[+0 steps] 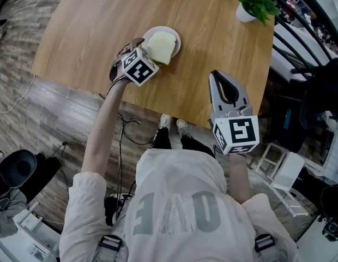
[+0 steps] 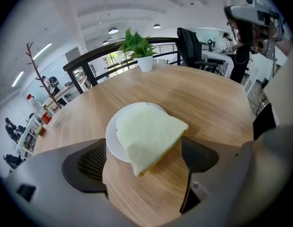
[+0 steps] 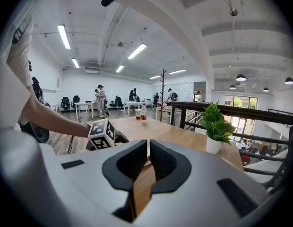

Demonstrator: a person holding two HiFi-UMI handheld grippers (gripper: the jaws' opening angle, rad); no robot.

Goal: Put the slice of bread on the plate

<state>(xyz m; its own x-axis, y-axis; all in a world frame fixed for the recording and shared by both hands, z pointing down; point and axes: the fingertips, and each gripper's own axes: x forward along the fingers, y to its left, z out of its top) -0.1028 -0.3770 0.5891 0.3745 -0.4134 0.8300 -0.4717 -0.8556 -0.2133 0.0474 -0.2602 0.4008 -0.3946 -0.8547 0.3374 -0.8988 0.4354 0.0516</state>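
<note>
The slice of bread (image 2: 149,136) lies flat on the plate (image 2: 111,141). It covers most of the plate, and one corner juts past the rim toward me and hangs over the wood. Its top face is pale, creamy white and soft-looking, with one rounded side and straighter cut sides. A thin yellowish crust line shows along the underside of the overhanging corner. From the head view the bread (image 1: 160,47) reads as a thick off-white wedge, and only a crescent of the plate (image 1: 177,39) shows on the far side. The plate is small, round and plain white.

My left gripper (image 2: 144,159) sits just in front of the bread, tilted down at it. Its jaws are spread wide, one dark pad on either side of the overhanging corner. Neither pad touches the bread, and bare wood shows between each pad and the slice.

The plate rests on a light wooden worktop (image 1: 103,21) with visible grain, a little way in from the edge nearest me.

My right gripper (image 3: 148,155) is well off to the right, over the worktop's near edge. Its jaws are drawn together with only a sliver of a gap, and nothing is between them.

A potted plant (image 1: 255,1) in a white pot stands at the far right corner of the worktop, well apart from the plate.
</note>
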